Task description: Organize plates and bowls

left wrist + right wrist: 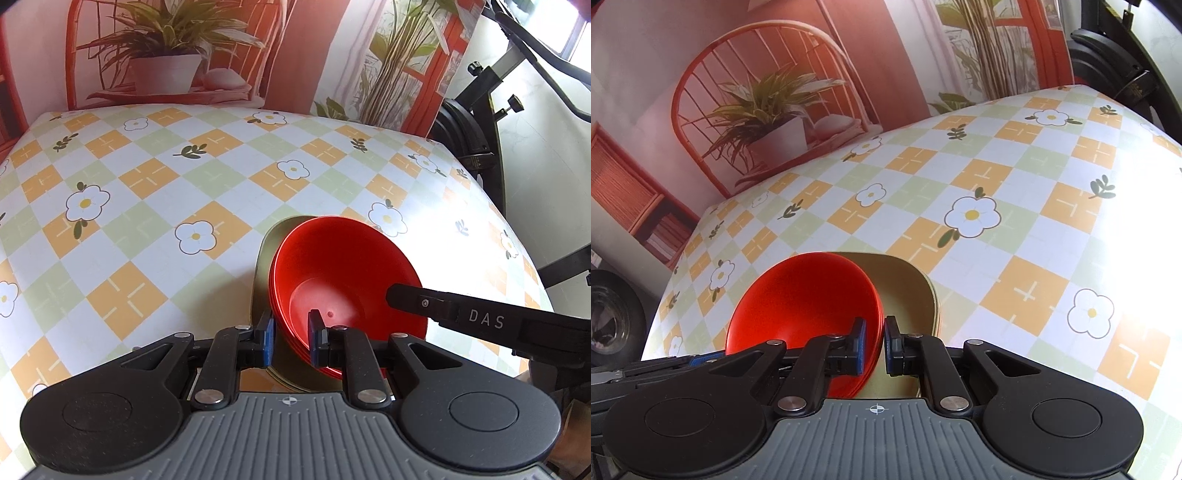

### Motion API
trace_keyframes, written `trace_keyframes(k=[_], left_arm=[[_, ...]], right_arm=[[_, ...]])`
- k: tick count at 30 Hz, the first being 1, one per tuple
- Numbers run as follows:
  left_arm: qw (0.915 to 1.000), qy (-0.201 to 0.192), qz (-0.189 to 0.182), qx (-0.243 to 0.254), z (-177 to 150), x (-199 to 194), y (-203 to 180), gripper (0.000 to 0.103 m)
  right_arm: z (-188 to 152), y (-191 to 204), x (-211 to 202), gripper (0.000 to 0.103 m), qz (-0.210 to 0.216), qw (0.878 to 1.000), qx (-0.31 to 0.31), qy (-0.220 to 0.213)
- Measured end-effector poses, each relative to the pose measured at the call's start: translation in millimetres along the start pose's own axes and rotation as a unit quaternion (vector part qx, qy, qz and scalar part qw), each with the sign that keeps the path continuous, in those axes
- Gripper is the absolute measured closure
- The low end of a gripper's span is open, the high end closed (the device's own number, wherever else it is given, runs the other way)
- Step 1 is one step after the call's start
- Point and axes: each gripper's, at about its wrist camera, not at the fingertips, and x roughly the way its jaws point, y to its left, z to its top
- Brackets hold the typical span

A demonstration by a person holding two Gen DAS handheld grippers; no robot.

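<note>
Table (155, 184) covered by checked cloth in orange, pale green and white with daisy and leaf motifs, filling most of both views; printed backdrop (166, 55) of potted plant and red chair standing along far edge. Black equipment frame (491, 122) visible beyond right edge of table in left wrist view. Stack of olive-green plates (908, 284) lying flat near front of table, several thin rims showing at right side in right wrist view. Stack of red bowls (343, 273) nested upright on plates, several rims layered at near-left side, one small raised dot at bottom of top bowl. Left gripper (291, 334) at near-left rim of bowl stack, one blue-padded finger outside wall and other inside, jaws straddling rim with a visible gap on either side; not clenched, set apart around rim rather than pressing it. Right gripper (874, 341) at right rim of same stack, left finger inside bowl and right finger outside over plates, jaws drawn narrow about layered rims; actual contact with rims not discernible, so grasp cannot be told for certain. In left wrist view, one finger of right gripper reaching over right rim into bowl, marked with letters DAS.
</note>
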Motion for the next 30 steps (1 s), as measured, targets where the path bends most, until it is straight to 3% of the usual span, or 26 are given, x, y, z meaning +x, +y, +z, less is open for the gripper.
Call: trace_keyframes(k=[8,11,13,15,21,24,27,30], left_arm=[[0.9999,0.0,0.001,0.012,0.4,-0.6,-0.1,0.084],[0.9998,-0.003,0.006,0.018,0.7,-3.4,-2.0,0.082],[0.9997,-0.007,0.015,0.02,1.6,-7.7,-2.8,0.076],[0.9992,-0.021,0.027,0.02,1.8,-14.8,-3.2,0.063],[0.9967,-0.058,0.056,0.013,3.1,-44.6,-2.1,0.055],[0.9917,-0.098,0.079,0.025,4.6,-70.1,-5.9,0.047],[0.9828,-0.145,0.11,0.031,4.6,-101.9,-11.7,0.035],[0.9765,-0.175,0.12,0.037,3.5,-131.2,-16.4,0.031]], right_arm=[[-1.5,0.3,0.1,0.093,-0.004,1.0,-0.003,0.001],[0.5,3.1,-4.5,0.088,-0.007,1.0,-0.011,-0.009],[2.6,4.5,-9.3,0.083,-0.008,1.0,-0.016,-0.017],[3.9,5.8,-15.1,0.081,-0.012,0.999,-0.021,-0.026],[7.5,13.4,-38.7,0.077,-0.021,0.997,-0.045,-0.054],[9.5,21.3,-58.9,0.068,-0.022,0.994,-0.063,-0.081],[11.5,28.4,-82.6,0.051,-0.019,0.991,-0.079,-0.111],[11.2,34.2,-108.3,0.041,-0.018,0.986,-0.089,-0.139]])
